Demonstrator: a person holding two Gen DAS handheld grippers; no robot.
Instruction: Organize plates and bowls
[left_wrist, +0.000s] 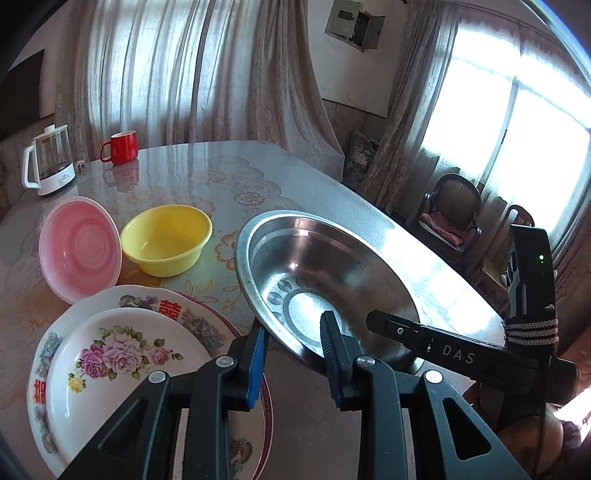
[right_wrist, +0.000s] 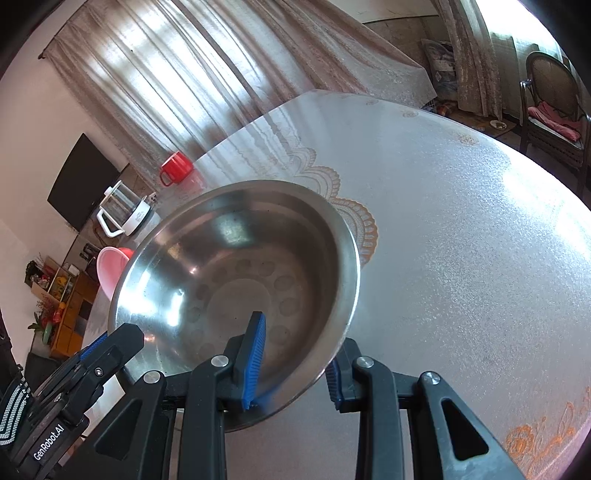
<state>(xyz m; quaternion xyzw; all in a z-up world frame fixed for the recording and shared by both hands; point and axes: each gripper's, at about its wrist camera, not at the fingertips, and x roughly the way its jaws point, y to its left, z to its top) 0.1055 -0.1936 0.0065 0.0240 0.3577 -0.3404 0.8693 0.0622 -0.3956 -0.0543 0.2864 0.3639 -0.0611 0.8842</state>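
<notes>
A large steel bowl (left_wrist: 314, 258) hangs tilted above the table, held by both grippers. My left gripper (left_wrist: 295, 350) is shut on its near rim, blue pad outside and black finger inside. In the right wrist view my right gripper (right_wrist: 295, 365) is shut on the steel bowl (right_wrist: 221, 258) at its lower right rim. The left gripper (right_wrist: 122, 339) shows at the lower left there. A tilted pink bowl (left_wrist: 79, 247), a yellow bowl (left_wrist: 166, 240) and a small floral plate (left_wrist: 122, 362) stacked on a larger floral plate (left_wrist: 155, 299) sit to the left.
A red mug (left_wrist: 122, 147) and a glass kettle (left_wrist: 48, 162) stand at the far left of the table (right_wrist: 443, 221). Chairs (left_wrist: 454, 218) stand past the table's right edge by the window. Curtains hang behind.
</notes>
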